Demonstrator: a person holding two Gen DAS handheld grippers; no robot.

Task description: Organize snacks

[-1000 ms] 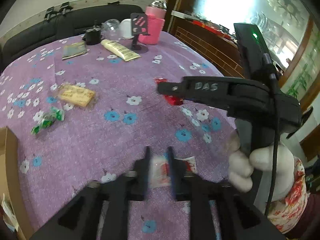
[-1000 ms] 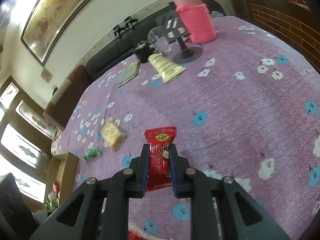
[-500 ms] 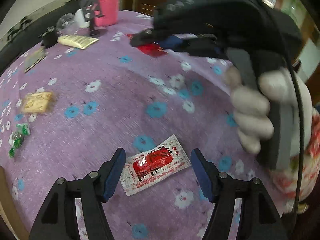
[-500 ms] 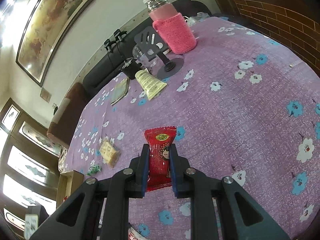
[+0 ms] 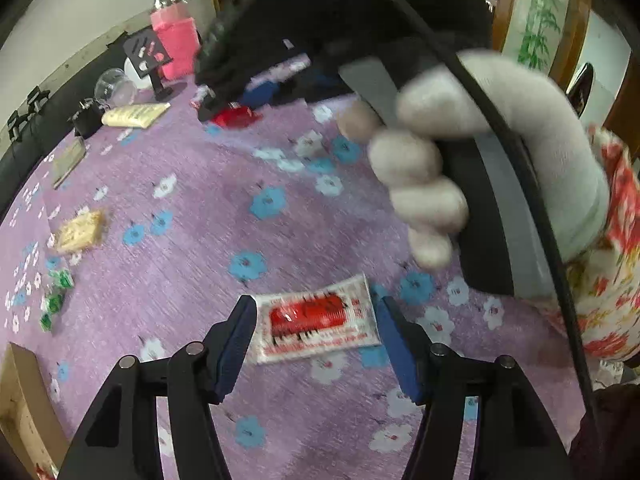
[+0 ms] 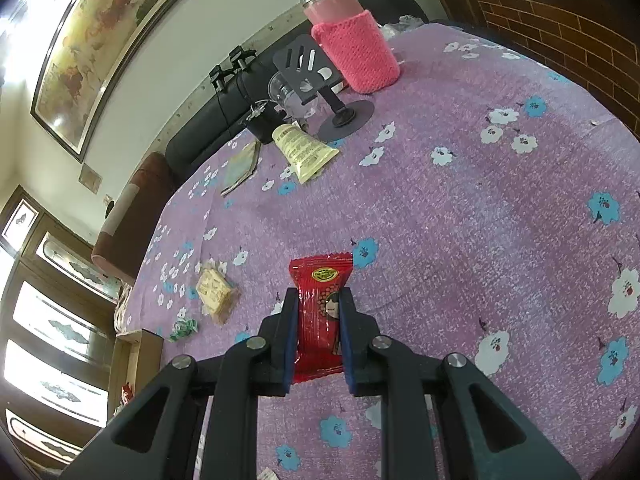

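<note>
In the left wrist view a white and red snack packet point(image 5: 314, 326) lies flat on the purple flowered tablecloth point(image 5: 192, 260). My left gripper point(image 5: 316, 322) is open, its fingertips on either side of the packet, just above it. My right gripper point(image 6: 318, 320) is shut on a red snack packet point(image 6: 320, 300) and holds it above the table; it also shows in the left wrist view point(image 5: 234, 116), held by a white-gloved hand point(image 5: 480, 168). A yellow biscuit pack point(image 6: 214, 290) and green candies point(image 6: 184, 328) lie to the left.
A cardboard box point(image 6: 132, 364) stands at the table's left edge. At the far side stand a pink-sleeved jar point(image 6: 348, 36), a black phone stand point(image 6: 316, 80), a glass point(image 6: 280, 88), a cream tube point(image 6: 304, 152) and a flat booklet point(image 6: 240, 168).
My left gripper opened and let go of the white and red packet, which now lies on the cloth. My right gripper, still holding the red packet, moved nearer to the left camera.
</note>
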